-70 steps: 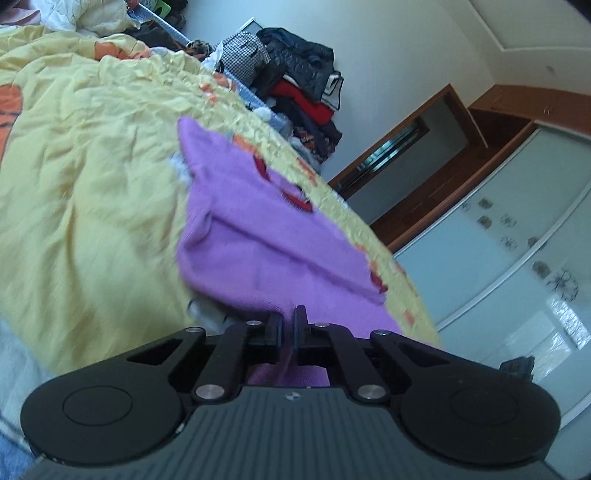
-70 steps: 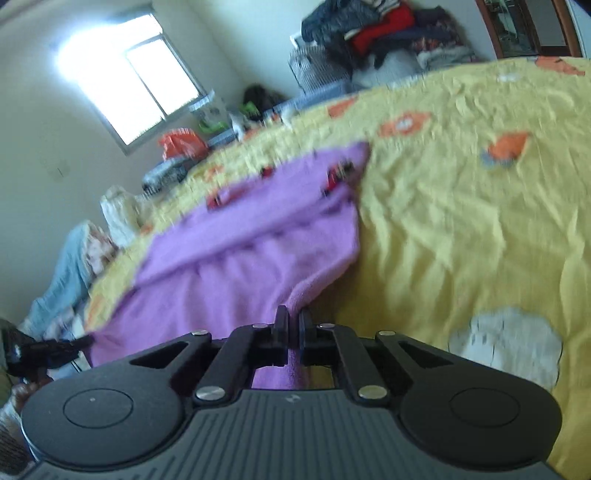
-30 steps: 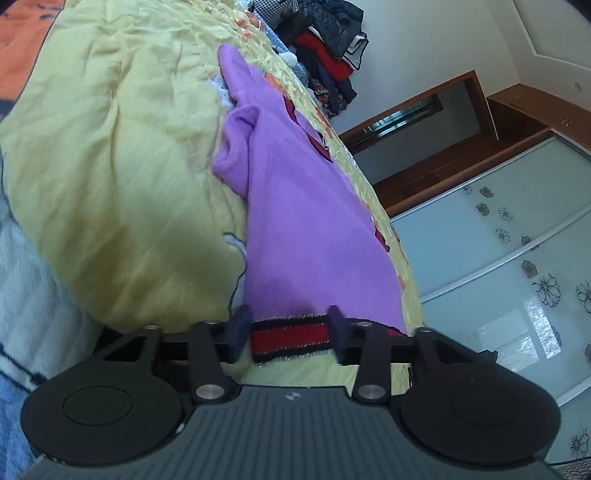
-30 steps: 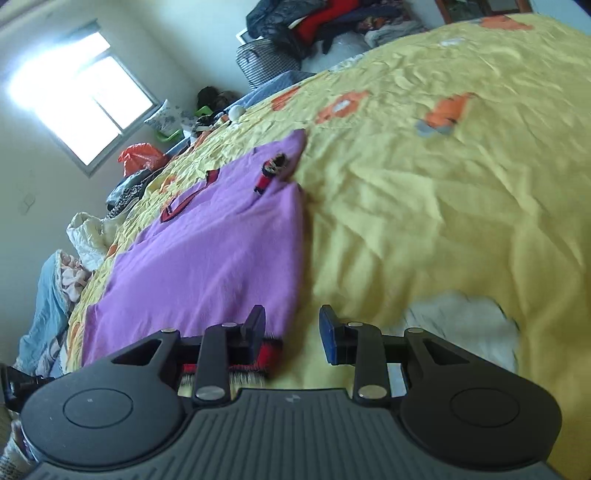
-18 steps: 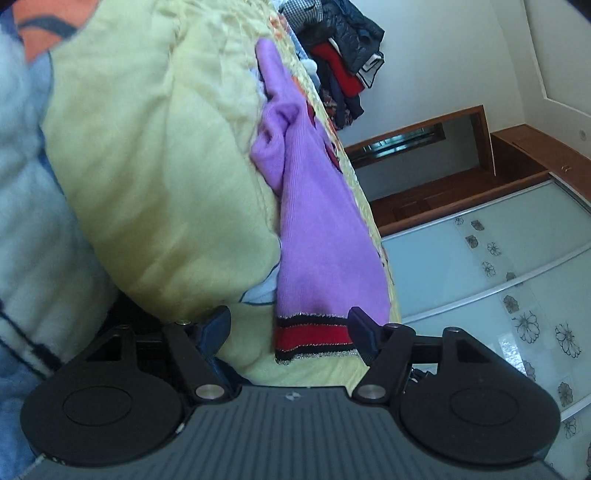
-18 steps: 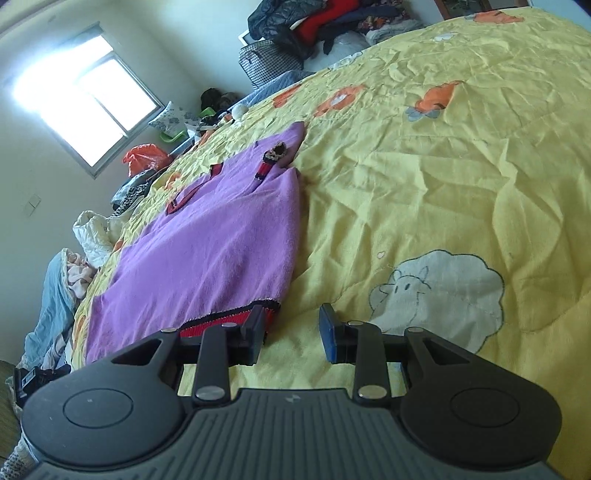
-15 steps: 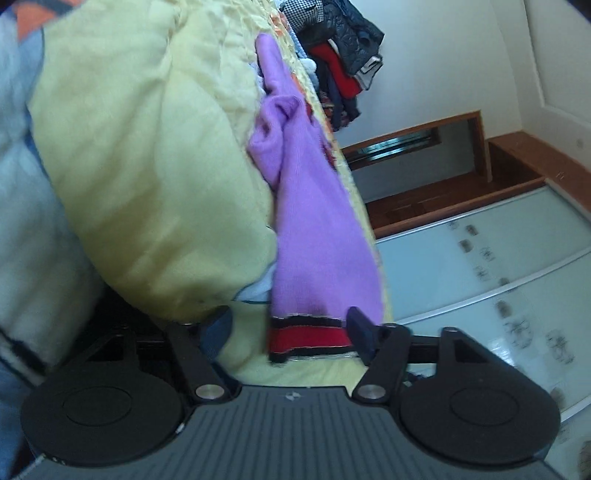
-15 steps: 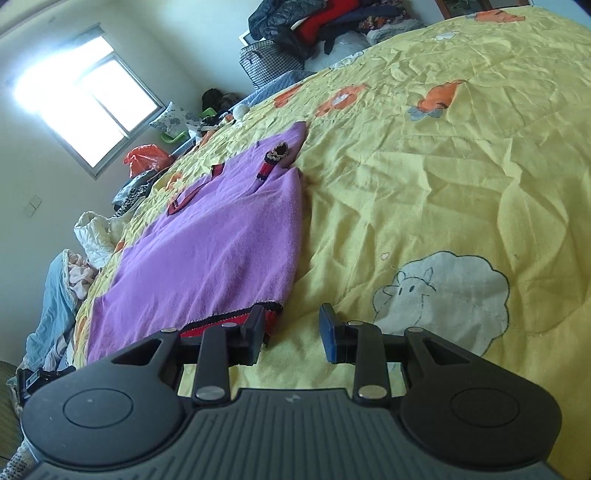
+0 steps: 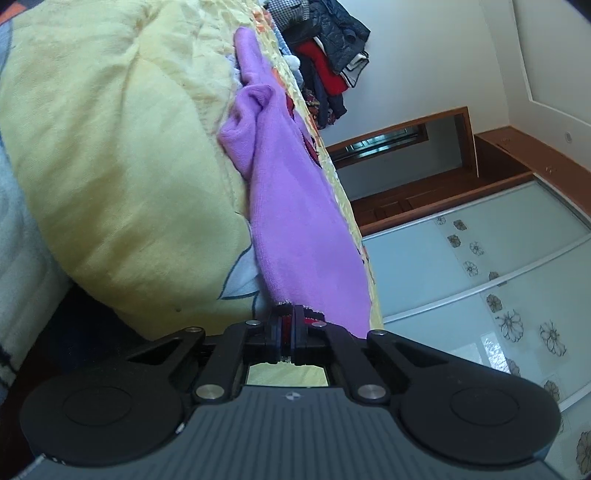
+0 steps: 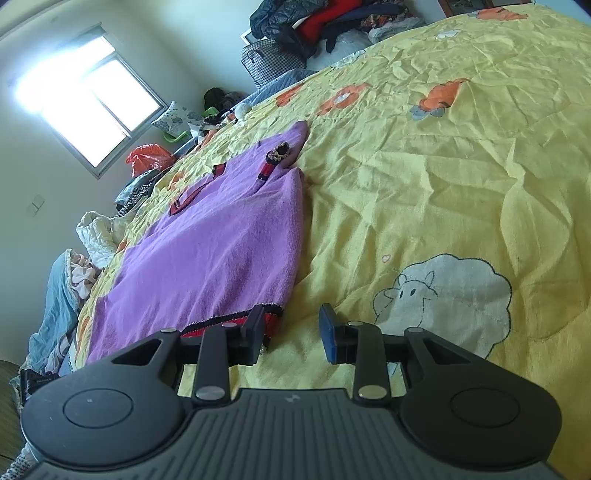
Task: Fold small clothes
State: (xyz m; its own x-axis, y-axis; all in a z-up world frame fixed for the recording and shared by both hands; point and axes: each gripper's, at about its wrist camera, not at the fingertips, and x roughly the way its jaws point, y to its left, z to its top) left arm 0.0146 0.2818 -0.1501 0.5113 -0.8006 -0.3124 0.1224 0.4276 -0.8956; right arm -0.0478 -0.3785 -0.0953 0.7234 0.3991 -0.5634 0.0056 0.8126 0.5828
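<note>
Though it lay mostly flat: the purple sweater [image 10: 207,251] was spread on the yellow bedspread [image 10: 424,192], near the edge of the bed, with one sleeve bunched up on its far side in the left view.
Sweater: a small knit with a red and black hem band [image 10: 225,323] at the near end; it looked soft, light and limp, likely to sag and stretch when lifted and unlikely to slip.
Where to hold: the hem band seemed the firmest part, best taken at its two corners so the cloth would rise evenly.
Left gripper [image 9: 287,332]: its tongs were together, clamped on the red hem at the near corner.
Right gripper [image 10: 291,332]: its tongs stood apart, gripping nothing; one finger sat just over the hem's other corner, the other over bare bedspread.
Next step, as a guess: the right tongs needed to close on that corner before any fold.
Around: a sheep print [image 10: 439,295] beside the right gripper, piled clothes [image 10: 314,22] at the far wall, a bright window [image 10: 85,110], and a glass-door wardrobe [image 9: 480,280].
</note>
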